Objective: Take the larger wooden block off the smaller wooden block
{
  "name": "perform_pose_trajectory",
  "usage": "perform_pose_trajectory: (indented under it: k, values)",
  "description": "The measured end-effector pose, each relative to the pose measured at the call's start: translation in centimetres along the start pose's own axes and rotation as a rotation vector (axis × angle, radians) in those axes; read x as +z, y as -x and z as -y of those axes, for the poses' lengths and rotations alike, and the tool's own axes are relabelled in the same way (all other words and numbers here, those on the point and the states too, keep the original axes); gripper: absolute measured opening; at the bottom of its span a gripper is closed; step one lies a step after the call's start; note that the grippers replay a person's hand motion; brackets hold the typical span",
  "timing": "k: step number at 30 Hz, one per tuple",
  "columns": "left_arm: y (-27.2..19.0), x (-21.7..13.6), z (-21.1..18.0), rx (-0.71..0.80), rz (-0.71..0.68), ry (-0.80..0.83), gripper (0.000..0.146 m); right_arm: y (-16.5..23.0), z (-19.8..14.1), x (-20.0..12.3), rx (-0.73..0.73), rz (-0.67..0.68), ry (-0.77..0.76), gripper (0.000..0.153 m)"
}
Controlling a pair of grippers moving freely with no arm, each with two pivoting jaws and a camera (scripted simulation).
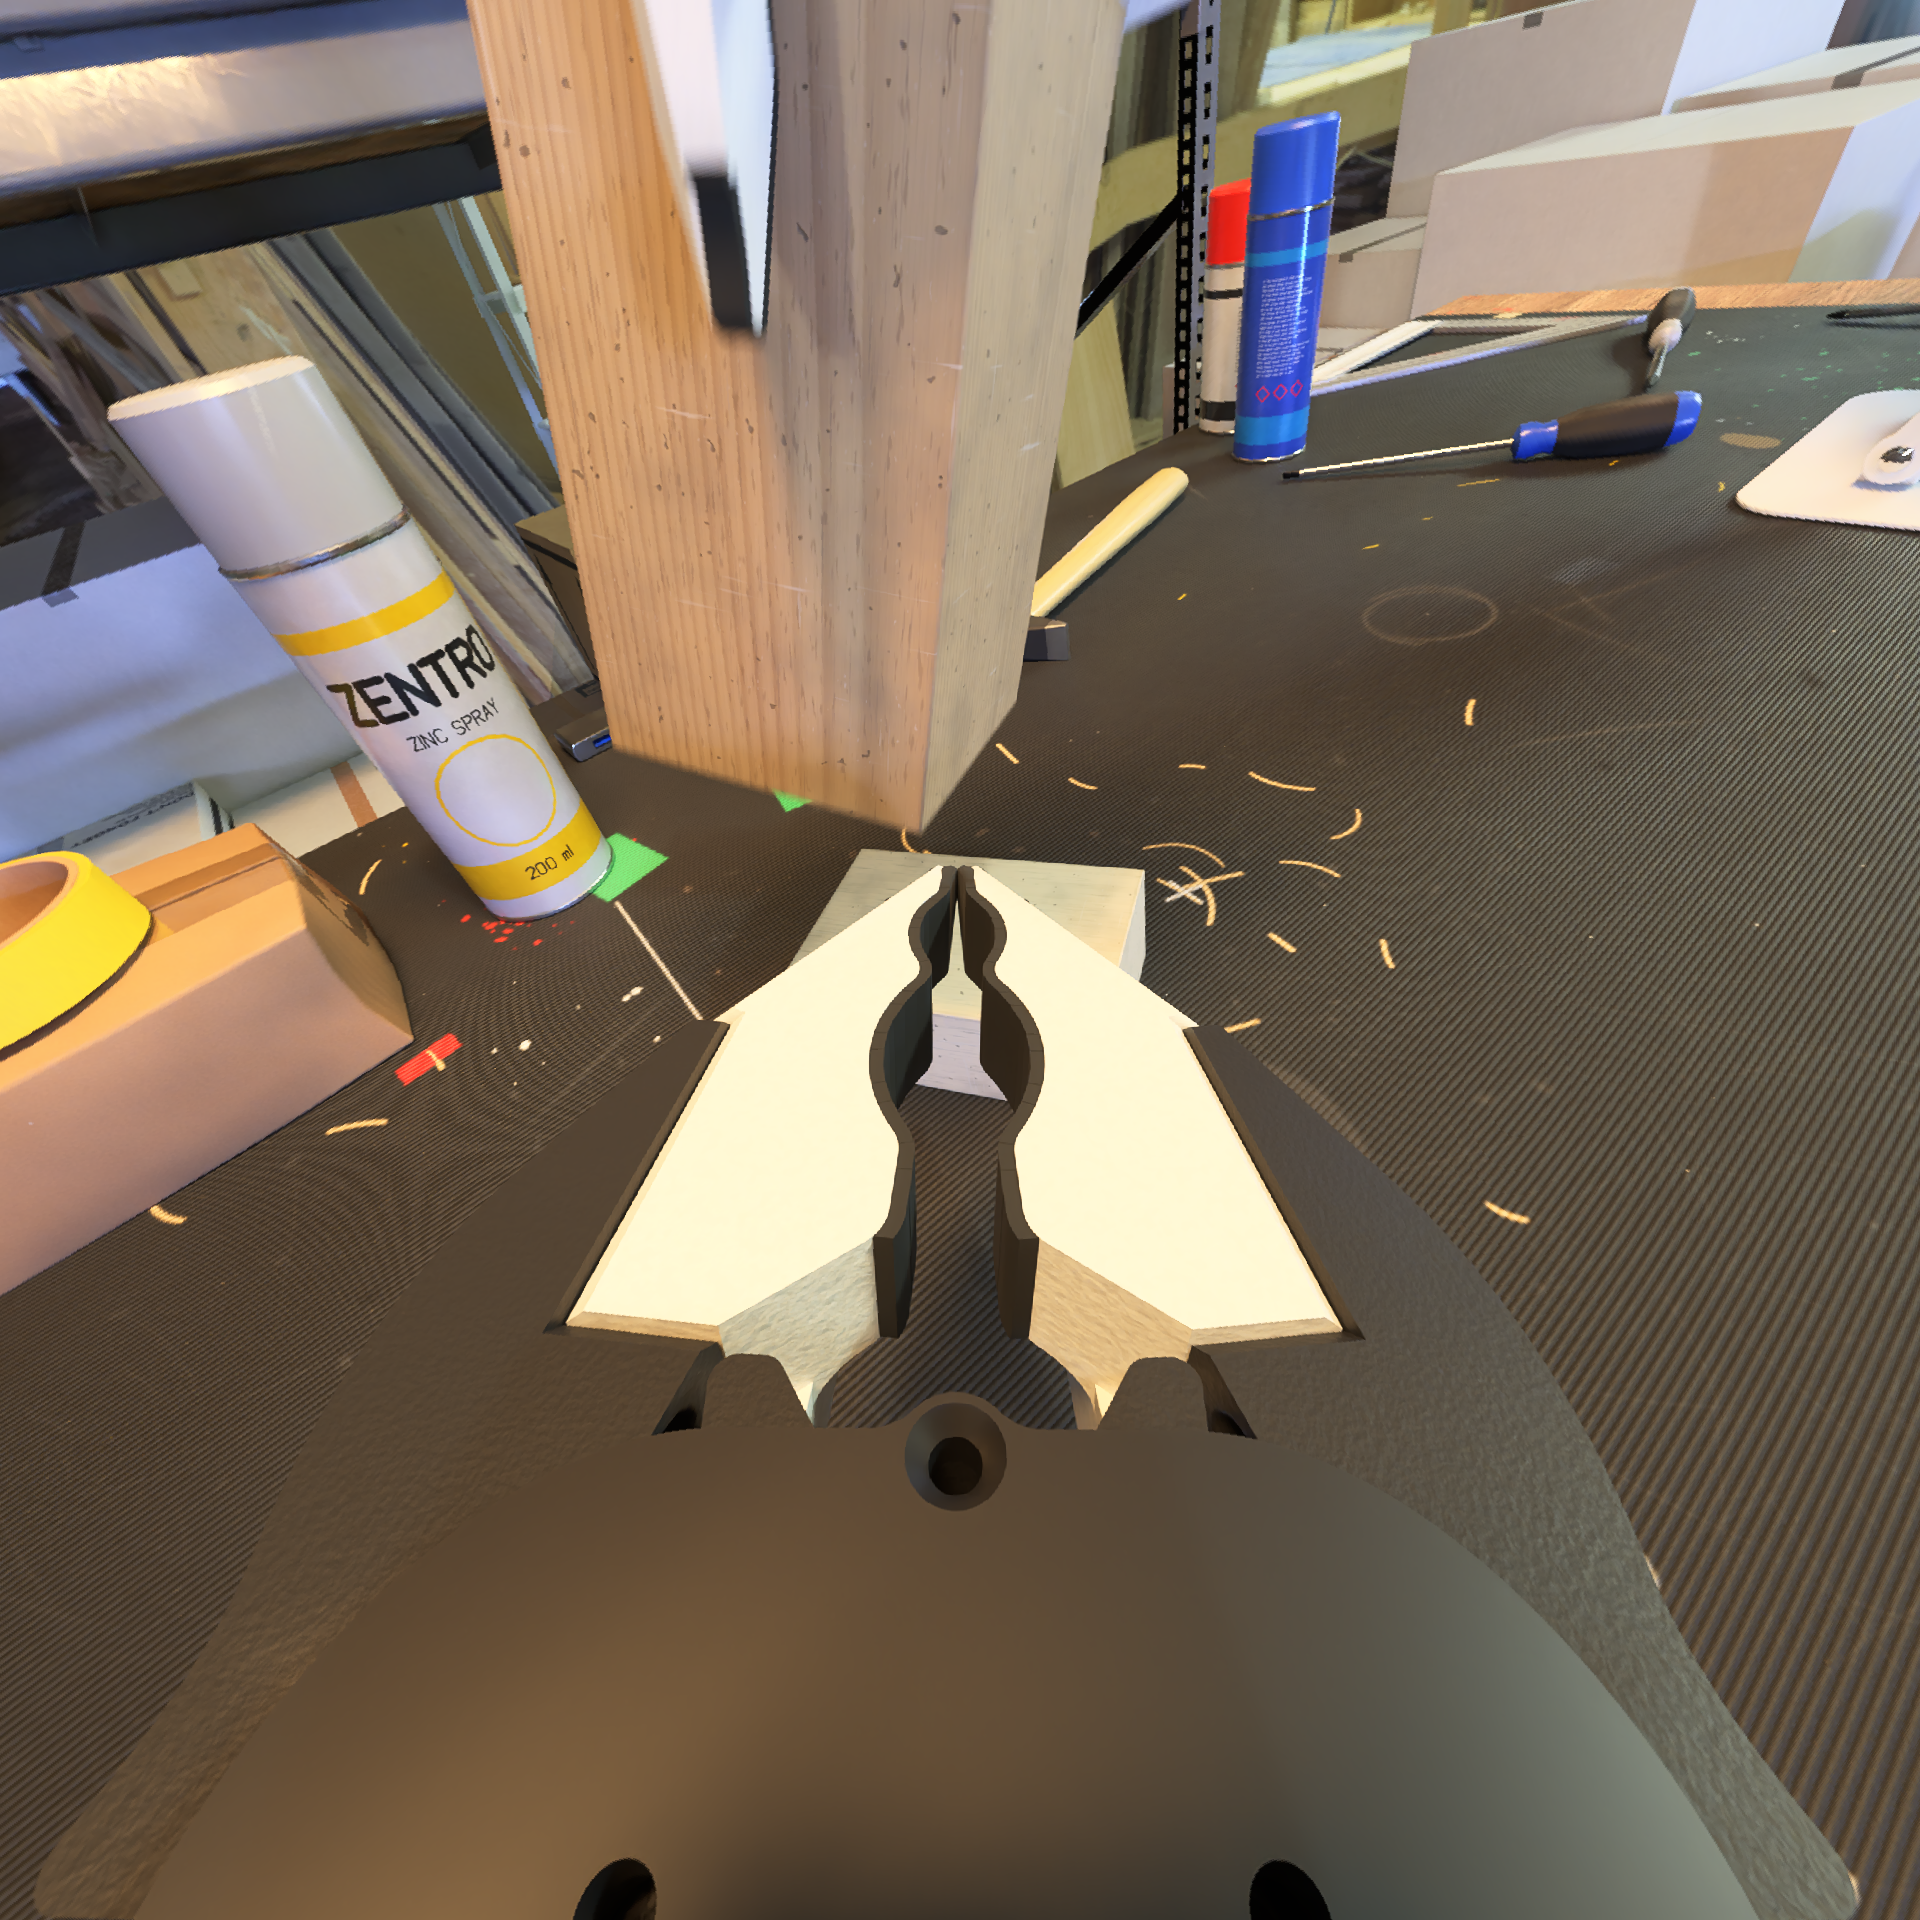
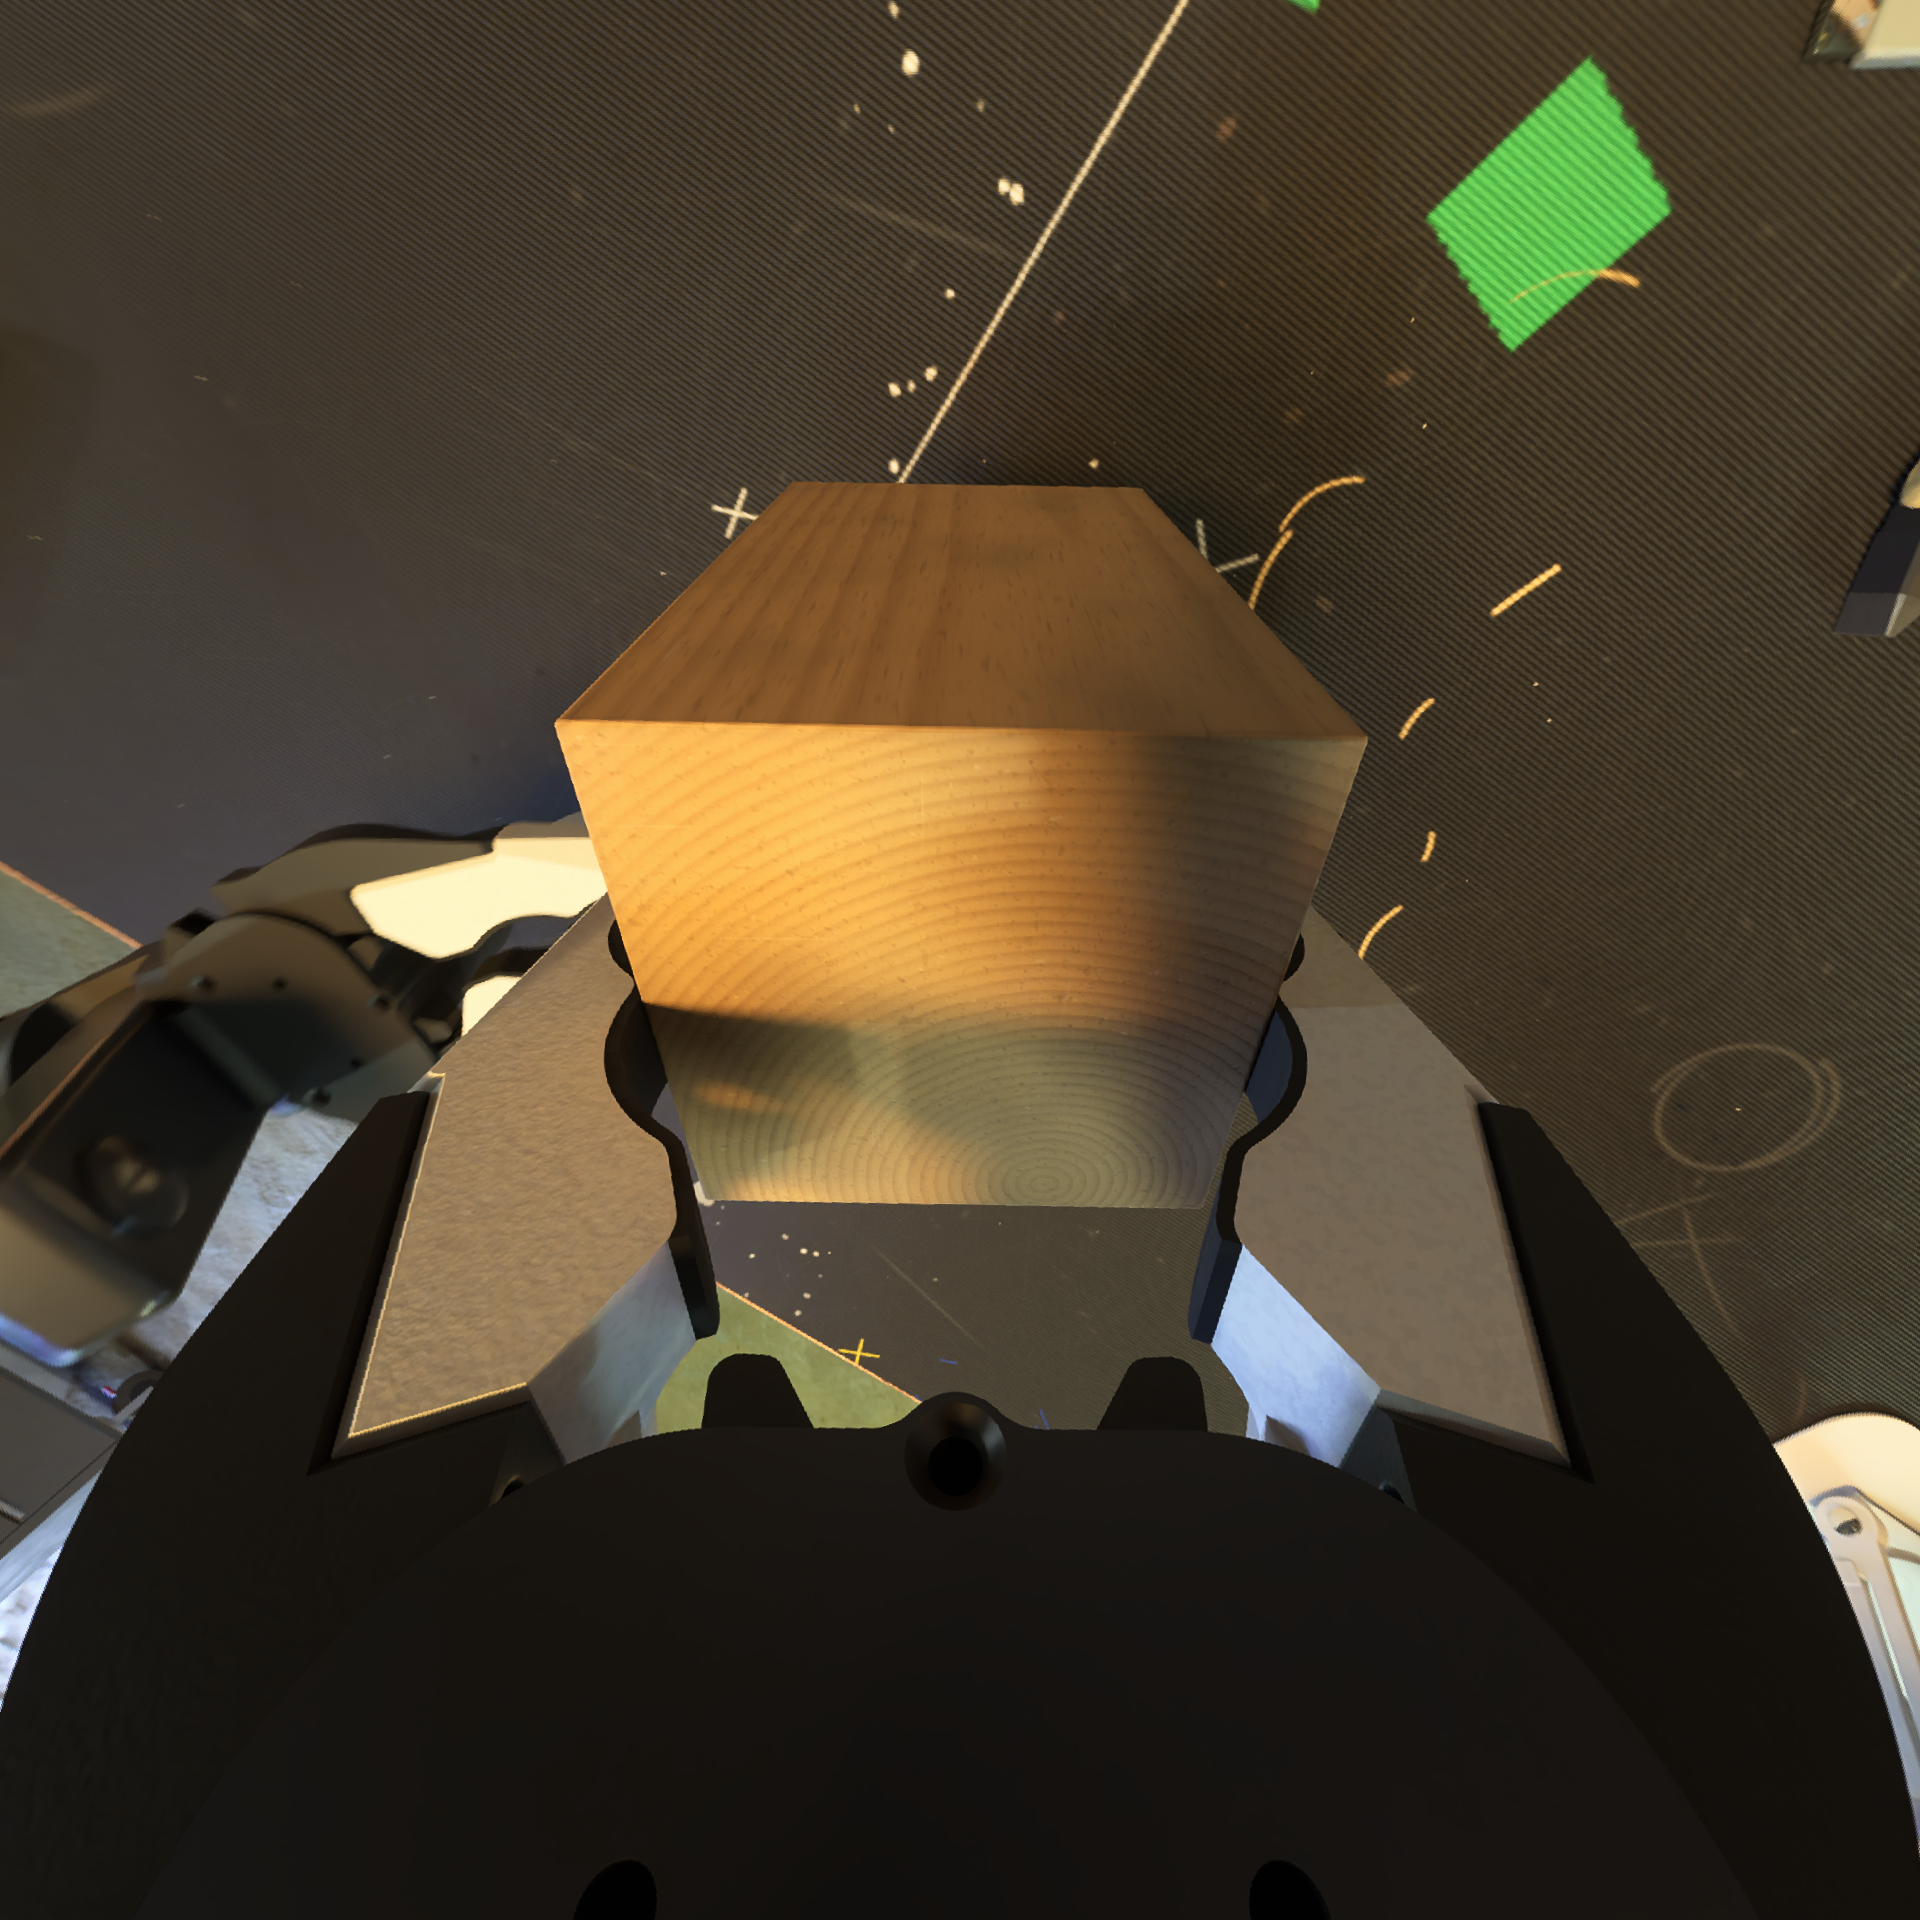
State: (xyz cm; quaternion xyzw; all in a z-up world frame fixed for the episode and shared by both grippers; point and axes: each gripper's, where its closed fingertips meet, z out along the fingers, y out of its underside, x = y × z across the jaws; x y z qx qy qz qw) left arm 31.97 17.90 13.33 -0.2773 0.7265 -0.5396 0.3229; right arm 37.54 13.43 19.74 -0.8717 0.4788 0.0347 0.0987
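Left wrist view puts your left gripper (image 1: 954, 883) low at centre frame, its two pale fingers drawn together so the tips nearly meet, nothing between them. Just past those tips, the smaller wooden block (image 1: 1101, 904) lies flat on the dark desk (image 1: 1558, 935), partly hidden behind the fingers. Above and beyond it, the larger wooden block (image 1: 810, 468) hangs upright, filling the upper middle of the frame; its long axis runs vertically and its lower end is clear of the smaller block, with desk showing between them. A finger of the other gripper presses its face near the top edge. To the left stands a white and yellow spray can (image 1: 384, 665), tilted; a blue spray can (image 1: 1283, 291) and a blue-handled screwdriver (image 1: 1600, 426) sit far off at upper right.

Right wrist view looks down on the desk: your right gripper (image 2: 956, 1049) is clamped on the larger block's sides, end grain facing you, its length pointing away toward the desk.
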Motion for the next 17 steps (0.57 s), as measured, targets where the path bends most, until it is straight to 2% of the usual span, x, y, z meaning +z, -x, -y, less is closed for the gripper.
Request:
perform_pose_trajectory:
  k: [6, 10, 13, 17]
  values:
    - [0.3, -0.2, 0.2, 0.0, 0.007, -0.007, 0.0, -0.4, -1.1, -6.2, 0.006, 0.088, -0.148, 0.115]
    - [0.6, -0.3, 0.1, 0.006, 0.017, -0.002, 0.0, -3.4, -2.8, -9.3, 0.053, 0.083, -0.217, 0.115]
    - [1.1, -0.2, -0.3, -0.002, 0.026, 0.01, 0.0, -7.3, -4.8, -10.0, 0.126, 0.052, -0.242, 0.115]
    - [1.6, 0.1, -1.1, -0.026, 0.03, 0.03, 0.0, -12.6, -7.8, -8.7, 0.221, 0.043, -0.232, 0.115]
